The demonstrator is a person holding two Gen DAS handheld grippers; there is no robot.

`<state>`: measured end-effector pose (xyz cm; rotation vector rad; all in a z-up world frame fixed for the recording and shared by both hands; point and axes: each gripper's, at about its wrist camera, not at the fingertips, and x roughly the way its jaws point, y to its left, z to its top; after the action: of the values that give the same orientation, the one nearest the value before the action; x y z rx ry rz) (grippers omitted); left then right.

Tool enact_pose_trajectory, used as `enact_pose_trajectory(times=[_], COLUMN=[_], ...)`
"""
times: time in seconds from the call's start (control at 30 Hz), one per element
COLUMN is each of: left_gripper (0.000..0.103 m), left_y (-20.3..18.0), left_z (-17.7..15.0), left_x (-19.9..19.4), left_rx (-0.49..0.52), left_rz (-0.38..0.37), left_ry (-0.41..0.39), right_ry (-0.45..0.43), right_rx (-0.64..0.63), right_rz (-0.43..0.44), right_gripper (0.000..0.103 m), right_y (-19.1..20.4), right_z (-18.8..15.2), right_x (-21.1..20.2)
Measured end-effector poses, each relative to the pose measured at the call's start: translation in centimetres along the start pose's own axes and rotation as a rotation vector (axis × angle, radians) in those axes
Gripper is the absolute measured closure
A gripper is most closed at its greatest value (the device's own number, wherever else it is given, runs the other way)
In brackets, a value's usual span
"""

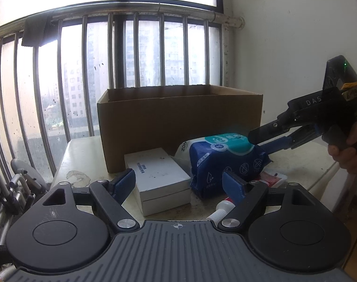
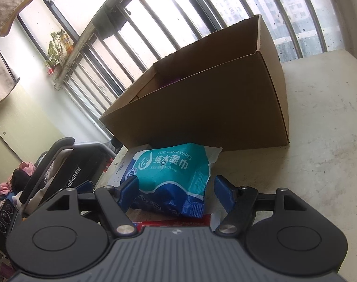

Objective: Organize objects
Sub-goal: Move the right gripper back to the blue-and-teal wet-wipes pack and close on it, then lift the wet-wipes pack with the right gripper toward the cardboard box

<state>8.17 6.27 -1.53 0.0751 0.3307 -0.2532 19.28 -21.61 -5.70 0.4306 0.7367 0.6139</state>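
Left gripper point(image 1: 178, 183): black arms, blue pads, fingers spread wide and holding nothing; low over the near edge of the surface, with the white box and wipes ahead of it.
White box point(image 1: 159, 176): flat, rectangular, matte card, lid seam along the side; small dark print on top, too small to read; lies against the carton's front wall, just left of the wipes.
Carton point(image 1: 178, 127): open-topped brown corrugated card, plain walls, flaps folded inward; stands at the back of the surface by the barred window; something purple shows inside from the right wrist view.
Wipes point(image 2: 171, 176): soft plastic pack, teal top, dark blue lower part, crimped white end; reads "PURE WATER WIPES", large Chinese characters, a round "30" badge; lies in front of the carton, resting partly on the white box and a red packet.
Tube point(image 1: 221, 210): small, white with a ribbed white cap; lies near the left gripper's right finger.
Red packet point(image 1: 271, 177): flat, red and white, partly under the wipes.
Surface point(image 2: 324, 141): off-white, worn, stained.
Right gripper point(image 2: 174, 192): fingers released, one either side of the wipes' near end, not clamped; "DAS" legible on its body in the left wrist view.
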Motion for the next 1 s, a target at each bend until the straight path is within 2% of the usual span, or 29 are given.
enact_pose_trajectory(times=[0.07,0.13,0.2,0.27,0.37,0.43,0.57,0.73,1.0], left_gripper=[0.023,0.031,0.036,0.040,0.044,0.046,0.046,0.050,0.053], left_y=[-0.5,-0.8,-0.7,-0.5,-0.5,-0.7,-1.3,-1.3,-1.5], left_z=[0.2,0.6,0.9,1.0,1.3,1.4,1.2,1.1,0.9], left_x=[0.6,1.6,2.7,3.8,4.4,4.8,5.1,4.9,4.5], left_rx=[0.024,0.033,0.016,-0.011,0.012,0.021,0.075,0.083,0.067], left_rz=[-0.027,-0.050,-0.093,-0.104,-0.130,-0.174,-0.158,-0.148,-0.130], left_ry=[-0.009,0.003,0.030,0.062,0.062,0.079,0.083,0.084,0.061], right_ry=[0.001,-0.002,-0.014,-0.006,0.006,0.023,0.060,0.053,-0.004], right_rx=[0.013,0.036,0.063,0.068,0.085,0.115,0.179,0.123,0.029], right_rz=[0.002,0.016,0.053,0.060,0.090,0.120,0.178,0.188,0.178], right_gripper=[0.029,0.030,0.040,0.041,0.041,0.041,0.039,0.041,0.041], right_y=[-0.4,-0.8,-1.3,-1.6,-2.2,-2.7,-3.8,-3.5,-2.4], right_z=[0.3,0.5,0.6,0.8,0.9,1.0,1.1,1.2,0.6], right_x=[0.5,0.8,1.1,1.6,2.1,2.5,3.4,3.4,2.8])
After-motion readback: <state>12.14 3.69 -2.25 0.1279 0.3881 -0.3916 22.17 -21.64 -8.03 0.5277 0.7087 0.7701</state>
